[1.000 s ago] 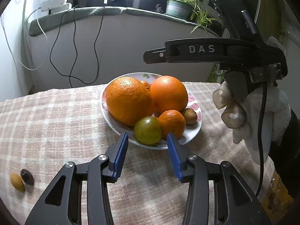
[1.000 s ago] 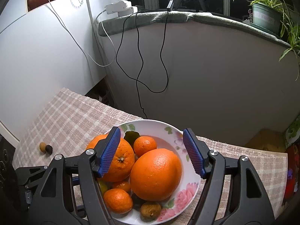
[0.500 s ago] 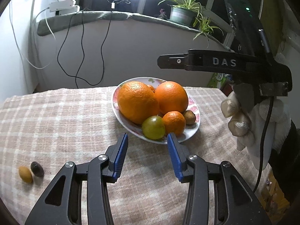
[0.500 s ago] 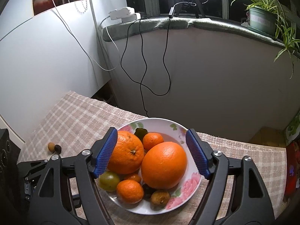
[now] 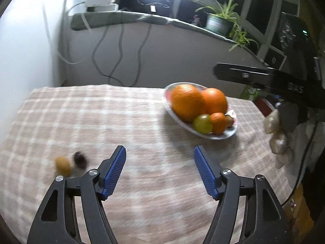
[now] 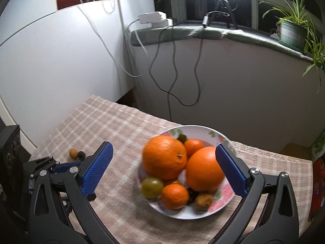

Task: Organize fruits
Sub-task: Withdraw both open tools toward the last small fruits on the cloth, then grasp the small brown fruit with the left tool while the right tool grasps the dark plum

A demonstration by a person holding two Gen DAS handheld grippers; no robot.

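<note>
A flowered white plate (image 6: 203, 128) holds two big oranges (image 6: 164, 158), a green fruit (image 6: 152, 187), a mandarin (image 6: 174, 196) and a kiwi (image 6: 204, 201). My right gripper (image 6: 164, 147) hovers short of the plate; its jaws are opening wide, framing the fruit without touching it. My left gripper (image 5: 159, 152) is over bare cloth with its jaws opening and nothing between them. The plate (image 5: 221, 137) lies ahead to its right. A small yellow fruit (image 5: 63, 165) and a small dark fruit (image 5: 80, 160) lie on the cloth just left of its left finger.
A checked cloth (image 5: 121, 122) covers the table up to its far edge by the wall. Cables (image 6: 172, 71) hang from a sill with a potted plant (image 6: 292, 30). A gloved hand (image 5: 278, 130) with the right gripper's body stands at the table's right side.
Both grippers have drawn back from the plate and their jaws have widened. The left one swung left, so the plate now sits to its right and the two small fruits lie closer.
</note>
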